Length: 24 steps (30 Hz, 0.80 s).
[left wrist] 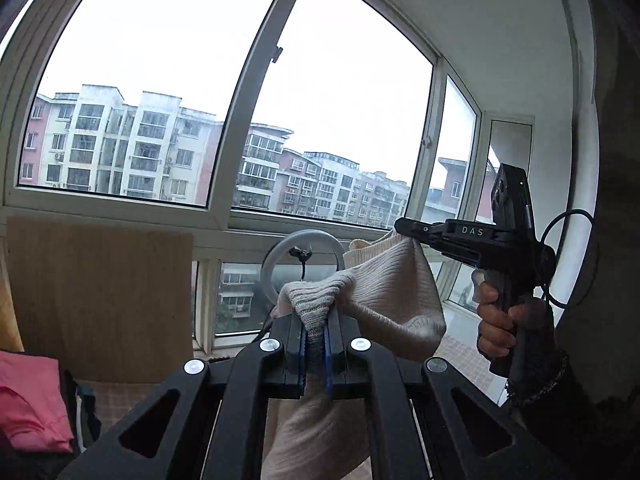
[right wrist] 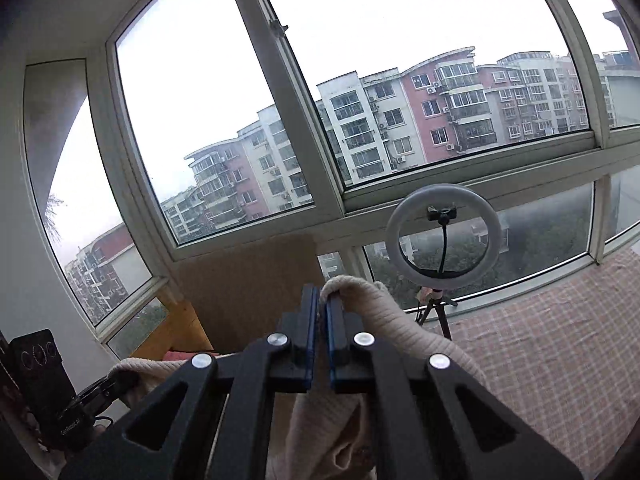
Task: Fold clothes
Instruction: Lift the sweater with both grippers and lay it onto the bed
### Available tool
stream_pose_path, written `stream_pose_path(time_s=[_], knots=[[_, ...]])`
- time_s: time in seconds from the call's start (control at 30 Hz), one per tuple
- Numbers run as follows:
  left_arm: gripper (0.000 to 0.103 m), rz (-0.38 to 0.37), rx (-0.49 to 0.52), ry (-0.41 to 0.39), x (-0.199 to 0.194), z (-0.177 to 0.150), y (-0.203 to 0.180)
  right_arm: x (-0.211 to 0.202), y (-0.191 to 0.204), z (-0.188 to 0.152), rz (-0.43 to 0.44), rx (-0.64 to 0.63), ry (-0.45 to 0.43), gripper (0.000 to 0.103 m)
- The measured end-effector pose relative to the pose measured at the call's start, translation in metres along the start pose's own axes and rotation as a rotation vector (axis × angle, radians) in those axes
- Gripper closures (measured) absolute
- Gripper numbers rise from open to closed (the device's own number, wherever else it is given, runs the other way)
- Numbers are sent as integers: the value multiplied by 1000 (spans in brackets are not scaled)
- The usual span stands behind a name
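The left tongs [left wrist: 316,344] are clenched on a bunched ribbed edge of the cream knit sweater [left wrist: 384,300]; the blue pads [left wrist: 329,350] press the fabric from both sides. The right tongs [right wrist: 322,320] are likewise clenched on another edge of the same sweater [right wrist: 404,340], with a fold of knit rising over the pad tips. In the left wrist view the right tongs [left wrist: 404,227] pinch the upper edge of the garment, above and to the right of the left grip.

The sweater hangs in the air between the 2 grips, lifted in front of the window [left wrist: 160,80]. Its lower part drops out of view beneath both tools.

Handling judgement: the knit is soft, light and stretchy. It sags between grips and does not hold a crease unaided. A grip on a hem, shoulder seam or cuff is preferable, since ribbed edges are thicker and less likely to slip from the pads. A pull that is too wide may distort the knit.

Pose: both tools point roughly level, slightly downward. The person's right hand [left wrist: 498,320] wraps the pistol handle, the dark sleeve [left wrist: 560,380] behind it.

Beyond stand a ring light [right wrist: 442,236], a checked bed cover [right wrist: 560,340] and a pink garment [left wrist: 28,400].
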<state>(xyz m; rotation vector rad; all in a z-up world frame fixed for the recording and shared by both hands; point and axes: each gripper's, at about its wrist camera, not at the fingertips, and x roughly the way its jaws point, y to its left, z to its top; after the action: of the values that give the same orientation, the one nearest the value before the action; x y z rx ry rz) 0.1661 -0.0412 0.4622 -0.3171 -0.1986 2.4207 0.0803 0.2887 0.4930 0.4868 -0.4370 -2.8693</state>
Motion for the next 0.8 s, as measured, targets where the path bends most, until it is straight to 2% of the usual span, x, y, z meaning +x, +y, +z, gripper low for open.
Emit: stream_pose_path(time_s=[0.13,0.2,0.3,0.4,0.47,0.53,0.57,0.6,0.63,0.7,0.73,0.8], knots=[[98,132,59,10,-32,-6,23,40,75,16,128,-85,27,99],[98,139,44,61,-25,-24,28,55,96,11,163,-115,48,99],[98,148,21,139,-14,-52,35,74,105,-9,179,-140,99,99],[98,84,1,274,29,-100,20,98,72,-33,113,-113,171,101],[98,7,-53,343,71,-138,5,121,39,-48,59,-87,234,101],[96,-60,-121,486,109,-184,2,150,6,-70,-18,-115,311,101],[96,-93,-155,558,128,-208,0,163,-13,-87,-94,-142,347,100],[96,-126,-189,629,147,-231,-1,171,-33,-105,-155,-156,375,97],[96,-160,-223,701,166,-255,-2,177,-56,-126,-171,-161,428,87],[96,-129,-215,725,163,-271,15,180,-105,-171,-183,-133,541,61],[96,-113,-210,736,161,-279,24,178,-127,-195,-210,-110,567,60],[93,-17,-167,724,162,-276,51,171,-169,-240,-248,-59,624,60]])
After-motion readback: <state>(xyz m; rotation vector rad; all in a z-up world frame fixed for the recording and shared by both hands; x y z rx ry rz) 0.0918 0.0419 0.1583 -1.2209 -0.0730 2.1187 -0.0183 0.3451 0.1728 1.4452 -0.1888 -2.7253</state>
